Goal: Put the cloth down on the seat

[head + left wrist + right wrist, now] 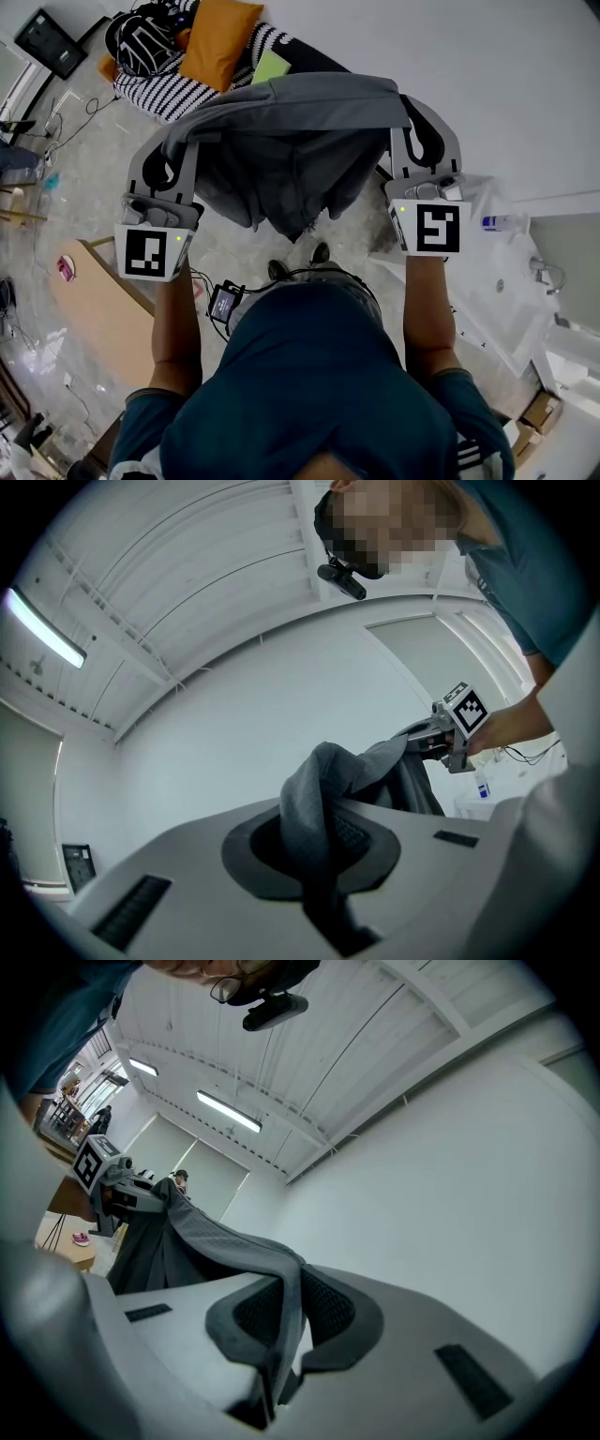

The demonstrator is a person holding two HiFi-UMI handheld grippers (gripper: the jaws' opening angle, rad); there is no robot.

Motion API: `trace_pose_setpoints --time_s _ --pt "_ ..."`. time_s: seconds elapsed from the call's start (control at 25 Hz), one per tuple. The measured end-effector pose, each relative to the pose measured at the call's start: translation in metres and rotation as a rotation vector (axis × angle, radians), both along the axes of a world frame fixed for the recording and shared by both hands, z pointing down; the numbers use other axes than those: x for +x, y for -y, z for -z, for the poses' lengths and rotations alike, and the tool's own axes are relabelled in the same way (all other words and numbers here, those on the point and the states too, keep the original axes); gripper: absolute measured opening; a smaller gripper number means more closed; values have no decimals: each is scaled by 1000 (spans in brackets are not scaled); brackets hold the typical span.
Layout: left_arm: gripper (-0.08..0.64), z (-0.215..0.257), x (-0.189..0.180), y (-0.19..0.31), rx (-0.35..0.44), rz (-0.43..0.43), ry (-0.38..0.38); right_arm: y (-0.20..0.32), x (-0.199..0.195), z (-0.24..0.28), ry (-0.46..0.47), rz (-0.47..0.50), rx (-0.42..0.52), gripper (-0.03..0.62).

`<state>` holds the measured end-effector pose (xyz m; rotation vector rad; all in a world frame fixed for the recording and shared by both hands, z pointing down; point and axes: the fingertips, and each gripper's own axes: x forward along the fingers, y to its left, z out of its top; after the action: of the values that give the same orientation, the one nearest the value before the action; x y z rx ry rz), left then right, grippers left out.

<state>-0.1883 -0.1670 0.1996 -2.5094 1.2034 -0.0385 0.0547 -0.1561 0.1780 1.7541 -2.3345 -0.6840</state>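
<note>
The soft grey knitted cloth (291,141) hangs in the air, stretched wide between the two grippers, probably so that it can be laid flat. The left gripper (176,150) and the right gripper (414,127) each clamp their jaws on one upper corner. The black-and-white striped seat (159,89) waits ahead, well apart. No writing is readable.

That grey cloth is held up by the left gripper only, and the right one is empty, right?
No, the right gripper is shut on the grey cloth too, as the right gripper view shows; the left gripper holds the other end.
</note>
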Motion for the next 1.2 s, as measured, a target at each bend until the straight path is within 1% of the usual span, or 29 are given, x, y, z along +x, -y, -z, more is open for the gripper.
trace_pose_setpoints --time_s 0.24,0.36,0.52,0.6,0.72,0.8,0.92,1.08,1.2 --pt "25 -8 19 44 -13 21 26 43 21 -11 14 14 -20 31" --pt "25 -9 20 47 -13 38 22 50 22 -14 19 31 -17 31" --pt "25 -6 26 58 -5 67 49 64 30 -13 27 53 -14 31" --pt "26 -5 30 65 0 79 48 71 34 -12 28 66 -11 31" --pt "26 -4 33 67 1 92 41 76 35 -10 66 74 -24 31" --pt "25 -8 40 77 -8 101 49 87 42 -13 79 82 -29 31" --pt "25 -11 54 99 -6 115 57 109 57 -17 70 96 -20 31" --pt "25 -13 62 110 -5 131 73 121 67 -17 55 109 0 31" --pt "26 -13 65 115 -2 143 75 128 72 -17 83 107 -14 31"
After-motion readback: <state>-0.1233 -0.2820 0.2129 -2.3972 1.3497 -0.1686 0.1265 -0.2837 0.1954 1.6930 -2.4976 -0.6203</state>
